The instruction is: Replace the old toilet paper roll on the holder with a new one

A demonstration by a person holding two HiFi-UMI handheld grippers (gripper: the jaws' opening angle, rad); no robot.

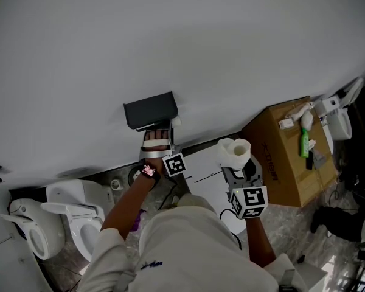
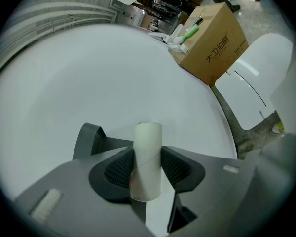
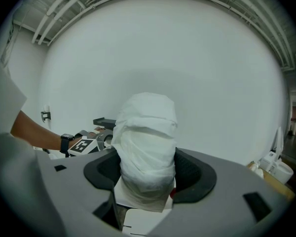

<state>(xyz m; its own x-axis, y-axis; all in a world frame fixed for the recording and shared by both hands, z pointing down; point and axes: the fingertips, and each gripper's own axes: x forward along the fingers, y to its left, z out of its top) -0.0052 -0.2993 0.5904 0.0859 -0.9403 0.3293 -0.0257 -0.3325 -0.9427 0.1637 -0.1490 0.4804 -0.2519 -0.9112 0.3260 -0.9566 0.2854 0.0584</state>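
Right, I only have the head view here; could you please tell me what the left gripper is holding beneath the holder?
Observer: The left gripper has its jaws shut on a bare cardboard tube, which stands upright between them.
Operator: Thank you. Is anything around the tube?
Observer: In the left gripper view only plain white wall lies behind it; the holder does not show there.
Operator: And the other hand, please?
Observer: The right gripper clamps the new roll on both sides, and the roll's outer paper is crumpled.
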